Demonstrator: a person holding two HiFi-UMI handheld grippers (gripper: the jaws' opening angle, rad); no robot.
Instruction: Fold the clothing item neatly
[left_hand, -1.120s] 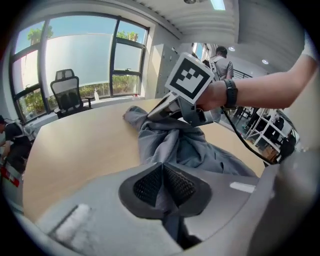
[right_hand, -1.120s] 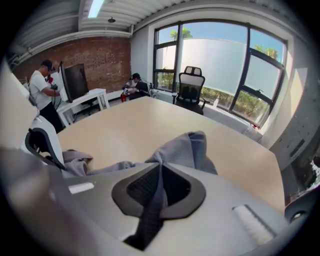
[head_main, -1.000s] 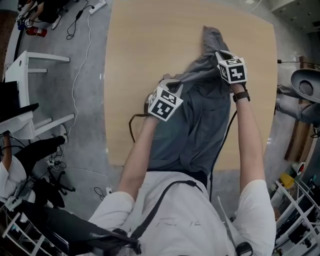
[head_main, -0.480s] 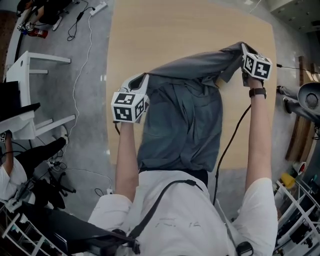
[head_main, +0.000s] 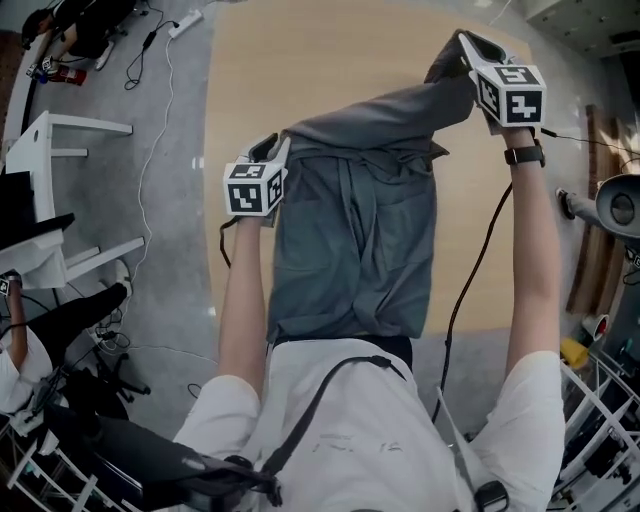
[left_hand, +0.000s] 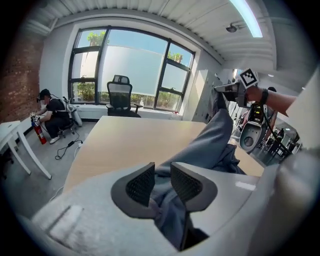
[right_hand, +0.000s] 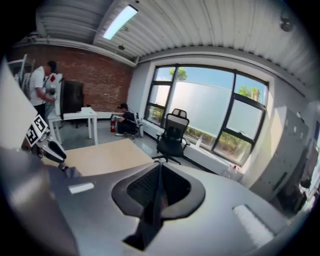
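The garment (head_main: 360, 240) lies lengthwise on the bench (head_main: 330, 70). Its near end hangs over the near edge, against the person. Its far part is raised and drawn into a band between the two tools.

Left tool (head_main: 272, 148): at the left end of the band, near the left edge of the bench. The jaws are opening. Cloth sits between the pads (left_hand: 186, 182), but they no longer pinch it.

Right tool (head_main: 465, 45): farther off, at the far right of the bench, clenched on a thin fold of cloth.

Procedure, as judged:
1. Let the left end go only once it is low over the bench, so the corner drops flat.
2. Hold the right grip firm, or the band probably slumps into creases.
3. Check that the released edge lines up with the left side of the garment before going on.
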